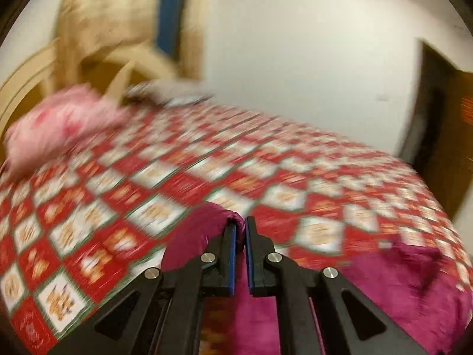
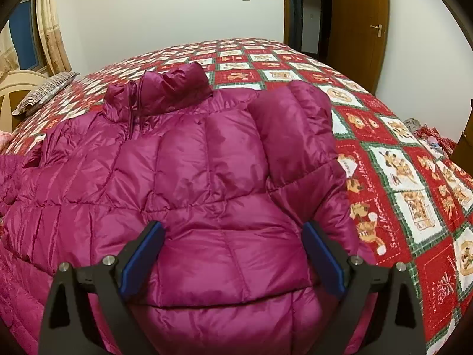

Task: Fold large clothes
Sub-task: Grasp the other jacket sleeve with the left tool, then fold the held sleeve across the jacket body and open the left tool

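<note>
A magenta puffer jacket (image 2: 207, 177) lies spread on the bed, collar away from me, its right sleeve (image 2: 298, 130) folded over the body. My right gripper (image 2: 233, 230) is open, its blue pads on either side of the jacket's lower body, just above it. In the blurred left wrist view my left gripper (image 1: 241, 222) is shut on a fold of the magenta jacket (image 1: 204, 230), held above the bedspread. More of the jacket (image 1: 408, 284) lies at the lower right.
The bed carries a red, white and green checked bedspread (image 2: 399, 162). A striped pillow (image 2: 47, 88) and a cream headboard (image 2: 14, 82) are at the left, a pink pillow (image 1: 59, 124) too. A wooden door (image 2: 360, 29) stands at the back right. Clothes (image 2: 425, 136) lie by the right edge.
</note>
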`<state>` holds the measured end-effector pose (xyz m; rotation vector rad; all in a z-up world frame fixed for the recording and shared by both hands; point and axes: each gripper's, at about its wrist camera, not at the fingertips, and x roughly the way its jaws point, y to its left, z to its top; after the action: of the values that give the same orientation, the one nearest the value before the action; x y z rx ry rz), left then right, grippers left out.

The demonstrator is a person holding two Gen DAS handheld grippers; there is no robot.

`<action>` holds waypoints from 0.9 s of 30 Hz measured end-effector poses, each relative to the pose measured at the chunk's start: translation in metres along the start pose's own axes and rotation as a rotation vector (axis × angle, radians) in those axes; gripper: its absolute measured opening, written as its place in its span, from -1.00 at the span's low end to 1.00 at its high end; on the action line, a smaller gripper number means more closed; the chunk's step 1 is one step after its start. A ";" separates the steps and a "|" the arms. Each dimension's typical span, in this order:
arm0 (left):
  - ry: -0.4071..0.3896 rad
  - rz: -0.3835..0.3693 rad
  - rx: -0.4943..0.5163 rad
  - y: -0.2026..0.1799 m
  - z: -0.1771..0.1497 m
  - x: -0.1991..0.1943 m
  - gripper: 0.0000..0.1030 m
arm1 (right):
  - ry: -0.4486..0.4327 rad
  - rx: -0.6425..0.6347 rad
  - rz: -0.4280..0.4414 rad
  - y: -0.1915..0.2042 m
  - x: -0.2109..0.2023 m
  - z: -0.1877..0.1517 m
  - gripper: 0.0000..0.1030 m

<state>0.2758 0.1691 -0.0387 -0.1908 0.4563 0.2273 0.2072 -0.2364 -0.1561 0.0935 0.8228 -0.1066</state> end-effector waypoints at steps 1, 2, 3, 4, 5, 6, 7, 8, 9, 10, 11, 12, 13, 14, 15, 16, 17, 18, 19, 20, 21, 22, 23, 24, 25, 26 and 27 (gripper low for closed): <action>-0.028 -0.052 0.038 -0.019 0.003 -0.012 -0.90 | -0.001 0.004 0.004 -0.001 0.000 0.000 0.88; -0.057 -0.112 0.083 -0.041 0.003 -0.026 -0.90 | -0.001 0.009 0.008 -0.002 0.000 0.000 0.88; -0.073 -0.168 0.121 -0.059 0.002 -0.037 -0.90 | -0.001 0.012 0.010 -0.002 0.000 0.000 0.88; -0.085 -0.226 0.162 -0.079 -0.001 -0.047 -0.90 | -0.001 0.013 0.012 -0.003 0.000 0.000 0.88; -0.092 -0.278 0.199 -0.099 -0.005 -0.054 -0.90 | -0.001 0.015 0.013 -0.003 0.000 0.000 0.88; -0.094 -0.335 0.235 -0.118 -0.011 -0.061 -0.90 | -0.001 0.016 0.014 -0.003 0.000 0.000 0.88; -0.082 -0.396 0.264 -0.137 -0.019 -0.066 -0.90 | -0.002 0.017 0.015 -0.003 -0.001 0.000 0.88; -0.063 -0.444 0.288 -0.153 -0.027 -0.068 -0.90 | -0.003 0.020 0.017 -0.004 -0.001 0.000 0.88; -0.038 -0.492 0.319 -0.171 -0.037 -0.070 -0.90 | -0.005 0.024 0.022 -0.005 -0.001 -0.001 0.88; -0.013 -0.531 0.351 -0.188 -0.050 -0.071 -0.90 | -0.007 0.029 0.026 -0.005 -0.002 -0.001 0.88; 0.022 -0.565 0.393 -0.205 -0.066 -0.070 -0.90 | -0.009 0.036 0.033 -0.007 -0.002 -0.001 0.88; 0.050 -0.578 0.420 -0.214 -0.077 -0.069 -0.90 | -0.010 0.044 0.039 -0.008 -0.002 -0.001 0.88; 0.088 -0.592 0.443 -0.222 -0.090 -0.068 -0.90 | -0.010 0.047 0.043 -0.009 -0.002 -0.001 0.88; 0.153 -0.612 0.467 -0.229 -0.105 -0.063 -0.90 | -0.010 0.052 0.048 -0.009 -0.002 0.000 0.88; 0.198 -0.624 0.475 -0.231 -0.115 -0.060 -0.89 | -0.010 0.056 0.053 -0.010 -0.002 0.000 0.88; 0.259 -0.640 0.478 -0.233 -0.126 -0.055 -0.89 | -0.010 0.060 0.057 -0.010 -0.001 0.000 0.89; 0.303 -0.658 0.474 -0.235 -0.134 -0.055 -0.89 | -0.011 0.063 0.060 -0.011 -0.001 0.000 0.89; 0.347 -0.678 0.465 -0.233 -0.139 -0.052 -0.89 | -0.011 0.066 0.062 -0.011 -0.001 0.001 0.89; 0.391 -0.693 0.452 -0.231 -0.144 -0.051 -0.89 | -0.011 0.068 0.064 -0.011 -0.001 0.001 0.89; 0.432 -0.701 0.437 -0.227 -0.148 -0.049 -0.89 | -0.011 0.069 0.065 -0.012 -0.001 0.001 0.89; 0.475 -0.710 0.418 -0.223 -0.150 -0.048 -0.89 | -0.012 0.071 0.066 -0.012 -0.001 0.001 0.89; 0.516 -0.716 0.404 -0.218 -0.151 -0.048 -0.89 | -0.012 0.073 0.066 -0.012 0.000 0.001 0.89; 0.547 -0.712 0.401 -0.215 -0.153 -0.049 -0.89 | -0.011 0.073 0.064 -0.012 0.000 0.001 0.89; 0.564 -0.699 0.405 -0.210 -0.154 -0.052 -0.89 | -0.009 0.070 0.061 -0.011 0.000 0.002 0.89; 0.559 -0.679 0.407 -0.205 -0.156 -0.058 -0.89 | -0.008 0.069 0.058 -0.011 0.000 0.002 0.89; 0.543 -0.655 0.407 -0.198 -0.155 -0.065 -0.89 | -0.007 0.067 0.056 -0.011 0.000 0.002 0.89; 0.517 -0.622 0.402 -0.187 -0.153 -0.074 -0.89 | -0.004 0.065 0.053 -0.010 0.000 0.002 0.89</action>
<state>0.1964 -0.0585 -0.1158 0.0138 0.9162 -0.5360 0.2072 -0.2469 -0.1555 0.1764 0.8123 -0.0832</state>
